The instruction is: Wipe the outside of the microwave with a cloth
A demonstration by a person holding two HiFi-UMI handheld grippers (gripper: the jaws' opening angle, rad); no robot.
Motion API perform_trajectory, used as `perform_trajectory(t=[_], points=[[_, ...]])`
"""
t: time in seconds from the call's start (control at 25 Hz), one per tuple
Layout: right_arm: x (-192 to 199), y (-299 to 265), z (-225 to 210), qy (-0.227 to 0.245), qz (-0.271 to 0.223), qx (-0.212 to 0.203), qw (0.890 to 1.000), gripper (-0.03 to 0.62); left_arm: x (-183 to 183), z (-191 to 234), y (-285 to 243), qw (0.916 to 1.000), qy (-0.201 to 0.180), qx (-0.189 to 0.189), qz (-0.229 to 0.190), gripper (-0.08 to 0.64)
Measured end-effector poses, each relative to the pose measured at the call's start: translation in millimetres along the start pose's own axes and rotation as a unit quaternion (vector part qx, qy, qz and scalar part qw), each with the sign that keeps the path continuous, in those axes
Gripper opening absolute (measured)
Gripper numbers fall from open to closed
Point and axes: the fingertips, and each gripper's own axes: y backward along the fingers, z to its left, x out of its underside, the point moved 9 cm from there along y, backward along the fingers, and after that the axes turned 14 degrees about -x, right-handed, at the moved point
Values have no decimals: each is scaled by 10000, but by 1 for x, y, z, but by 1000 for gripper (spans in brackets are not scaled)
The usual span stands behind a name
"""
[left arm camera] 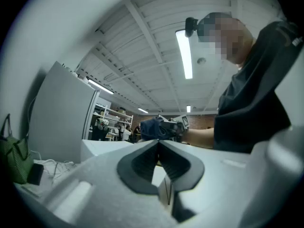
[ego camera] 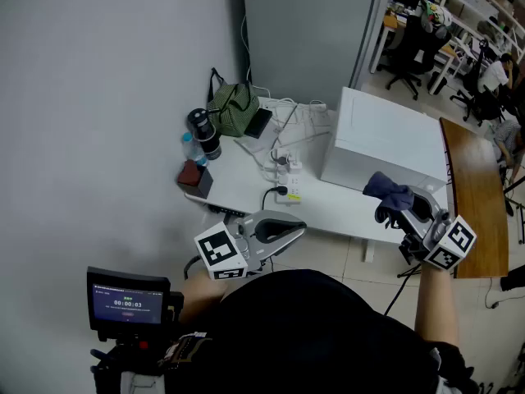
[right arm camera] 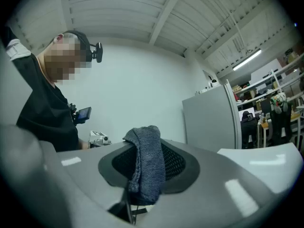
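Observation:
The white microwave stands on the right end of the white table, also seen low in the left gripper view as a white box. My right gripper hovers just off the microwave's near front corner, shut on a dark blue-grey cloth that drapes over its jaws. My left gripper is held below the table's front edge, jaws shut with nothing between them. From the left gripper view the cloth shows in the distance.
A green bag, a black bottle, a red box and a power strip with cables lie on the table's left and middle. A grey partition stands behind. A brown table is at right.

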Motion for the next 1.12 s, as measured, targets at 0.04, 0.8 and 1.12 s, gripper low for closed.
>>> perform_trajectory(t=[0.04,0.8,1.12], points=[[-8,-3,-3,112,81,-64,9999,103,-4,-3,2,10000,2,-67,-65,5],[111,-295,-401,2042,6888,-1881,6697,103,39,162,-47,9706,552,-2332,-212,5],[248,-341,-453,1341,8870,-1335,4211,101,71,207,6,9752,1035,-1956,-98,5]])
